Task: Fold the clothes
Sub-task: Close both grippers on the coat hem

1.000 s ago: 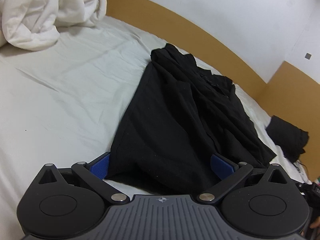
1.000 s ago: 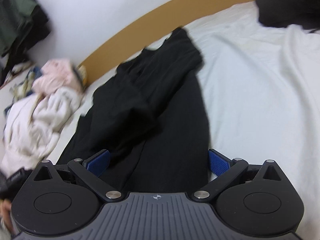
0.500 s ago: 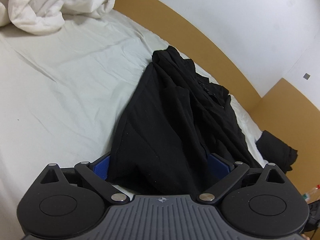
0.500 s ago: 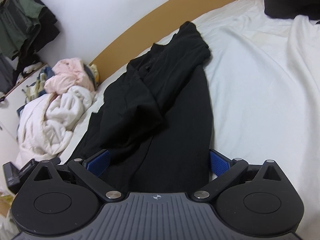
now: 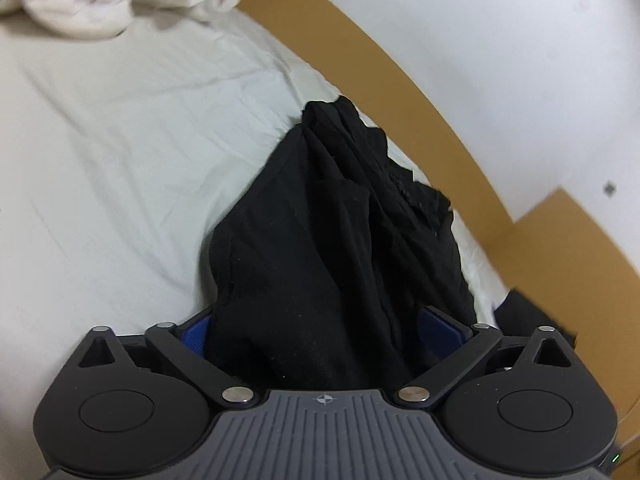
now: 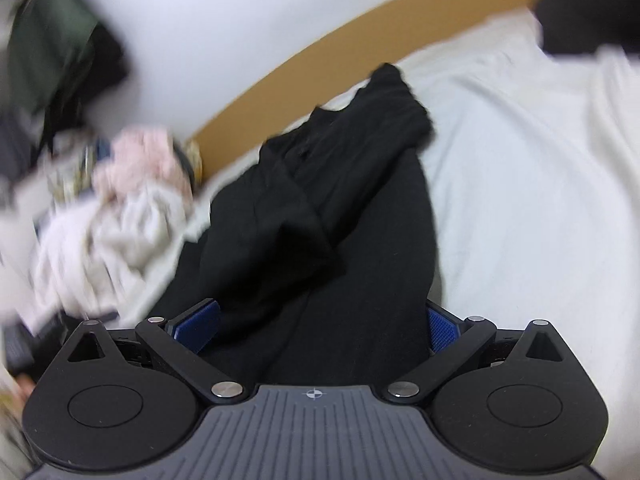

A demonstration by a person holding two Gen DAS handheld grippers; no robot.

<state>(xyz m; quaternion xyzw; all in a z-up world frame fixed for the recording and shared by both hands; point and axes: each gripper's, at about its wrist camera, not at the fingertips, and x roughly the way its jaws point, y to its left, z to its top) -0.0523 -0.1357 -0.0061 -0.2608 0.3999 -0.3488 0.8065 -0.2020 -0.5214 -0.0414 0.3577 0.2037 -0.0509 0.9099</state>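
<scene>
Close squarely on the hem and gather every layer before lifting. Left gripper (image 5: 320, 324): jaws spread wide, just been narrowing, near end of the crumpled black cotton garment (image 5: 320, 240) bunched between the blue pads, firm pinch not evident. Right gripper (image 6: 318, 322): jaws likewise spread, same cloth between, not clamped. Stretches away across the white-sheeted bed (image 5: 120, 160) toward its far edge by the tan wooden headboard (image 5: 400, 60). Heaped white duvet (image 5: 100, 0) at far left corner.

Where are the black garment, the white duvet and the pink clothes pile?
black garment (image 5: 304, 264), left wrist view, middle of its body.
white duvet (image 5: 100, 4), left wrist view, a bunched fold.
pink clothes pile (image 6: 144, 160), right wrist view, its top.
</scene>
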